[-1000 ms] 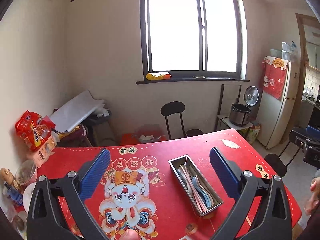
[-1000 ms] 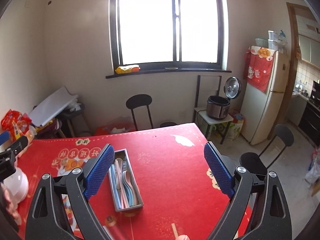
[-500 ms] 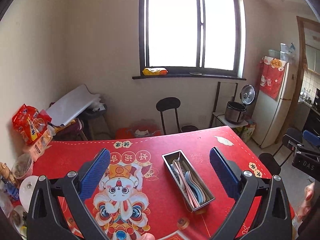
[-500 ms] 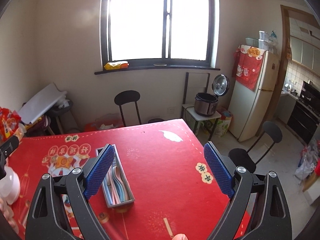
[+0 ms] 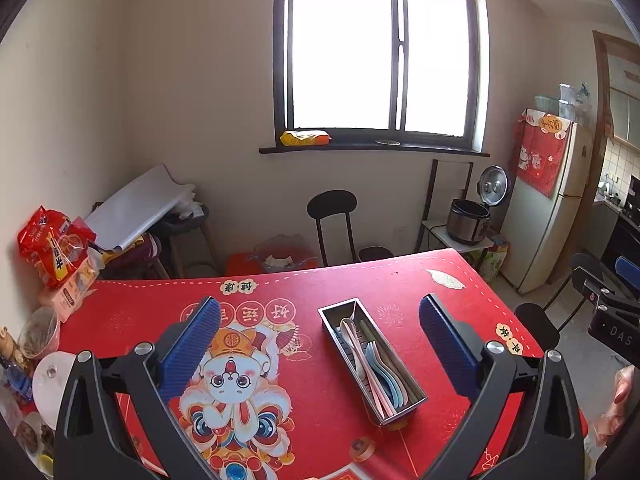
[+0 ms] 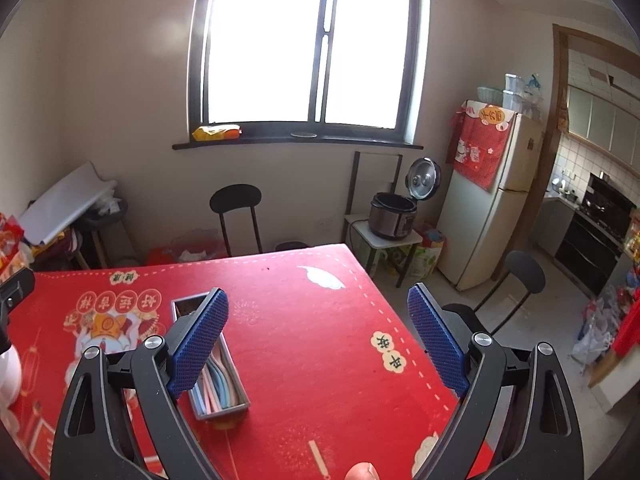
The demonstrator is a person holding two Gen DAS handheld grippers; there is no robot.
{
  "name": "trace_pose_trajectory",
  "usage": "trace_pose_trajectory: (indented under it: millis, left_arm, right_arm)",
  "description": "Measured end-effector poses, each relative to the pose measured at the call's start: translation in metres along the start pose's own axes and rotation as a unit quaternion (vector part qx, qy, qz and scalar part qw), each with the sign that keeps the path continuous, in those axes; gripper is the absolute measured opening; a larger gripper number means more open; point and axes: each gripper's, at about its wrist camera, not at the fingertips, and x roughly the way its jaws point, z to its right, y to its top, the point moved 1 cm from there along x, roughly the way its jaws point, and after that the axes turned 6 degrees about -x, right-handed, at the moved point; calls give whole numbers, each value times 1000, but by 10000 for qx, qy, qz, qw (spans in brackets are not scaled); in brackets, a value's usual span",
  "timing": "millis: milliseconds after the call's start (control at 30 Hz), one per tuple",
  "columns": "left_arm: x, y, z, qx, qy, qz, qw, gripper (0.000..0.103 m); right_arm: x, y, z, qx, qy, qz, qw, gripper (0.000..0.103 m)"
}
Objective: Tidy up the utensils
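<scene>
Blown-out window [image 5: 380, 52] backlights the room; fisheye edges bend, corners dark.

Brushed-metal tray [image 5: 402, 410] holding smooth matt plastic spoons [image 5: 382, 372] on a printed red table [image 5: 400, 284] cover; claw pads [image 6: 198, 344] of dimpled blue rubber.

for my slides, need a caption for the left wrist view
Open left gripper above red table mat, facing a metal tray of pastel spoons.

The left gripper [image 5: 320, 340] has black plastic arms with triangle-shaped holes. Its two fingers [image 5: 190, 346] wear blue bumpy pads. Round silver screws [image 5: 144, 349] sit at the joints. The right gripper [image 6: 318, 334] looks the same: black arms, blue pads [image 6: 436, 338], silver screws.
</scene>
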Motion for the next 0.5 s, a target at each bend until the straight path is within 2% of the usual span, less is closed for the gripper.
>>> trace_pose_trajectory:
  millis: [500]
  left_arm:
    - [6, -3, 0, 2, -34, -110, 9999, 97]
  right_arm:
    - [2, 2, -2, -16, -140, 20, 9999, 88]
